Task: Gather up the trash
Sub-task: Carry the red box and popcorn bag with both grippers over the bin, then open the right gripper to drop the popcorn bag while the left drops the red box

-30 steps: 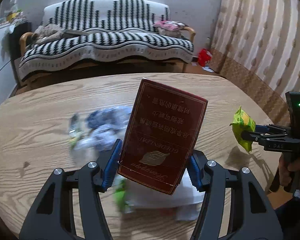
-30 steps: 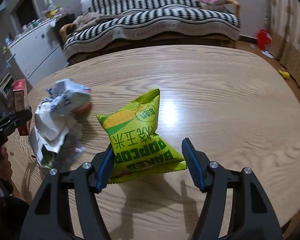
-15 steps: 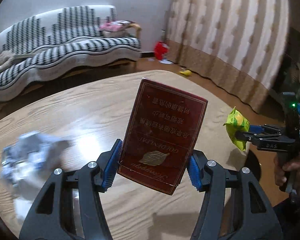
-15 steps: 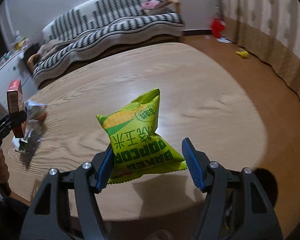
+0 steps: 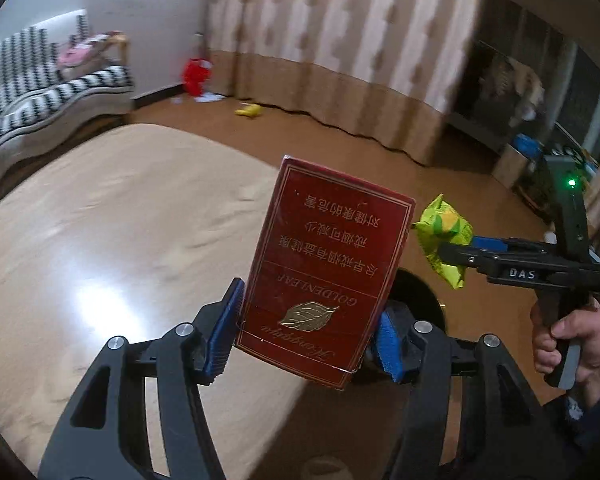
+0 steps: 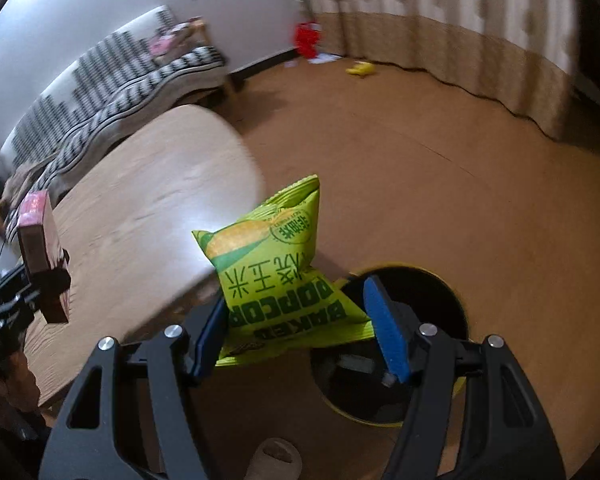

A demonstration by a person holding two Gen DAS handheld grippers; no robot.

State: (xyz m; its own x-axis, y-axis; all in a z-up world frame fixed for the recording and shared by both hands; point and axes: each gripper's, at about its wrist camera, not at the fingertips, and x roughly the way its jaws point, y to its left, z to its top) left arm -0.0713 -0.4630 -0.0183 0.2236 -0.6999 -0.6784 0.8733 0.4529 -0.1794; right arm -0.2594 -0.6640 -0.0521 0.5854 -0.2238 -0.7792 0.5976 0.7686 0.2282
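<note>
My left gripper (image 5: 310, 330) is shut on a dark red cigarette box (image 5: 328, 264) and holds it upright above the wooden table's right edge (image 5: 120, 220). The box also shows at the left of the right wrist view (image 6: 40, 252). My right gripper (image 6: 300, 328) is shut on a green popcorn bag (image 6: 276, 264) and holds it in the air, just left of and above a round dark bin with a yellow rim (image 6: 404, 344) on the floor. In the left wrist view the bag (image 5: 444, 240) hangs right of the box, and the bin (image 5: 416, 300) peeks out behind the box.
The round wooden table (image 6: 140, 208) lies to the left. A striped sofa (image 6: 112, 88) stands behind it. Curtains (image 6: 440, 20) line the far wall. A red object (image 6: 308, 38) and a yellow object (image 6: 360, 68) lie on the brown floor.
Both grippers have swung right, off the table toward the floor bin, each still holding its item. The crumpled trash pile on the table has left the view.
</note>
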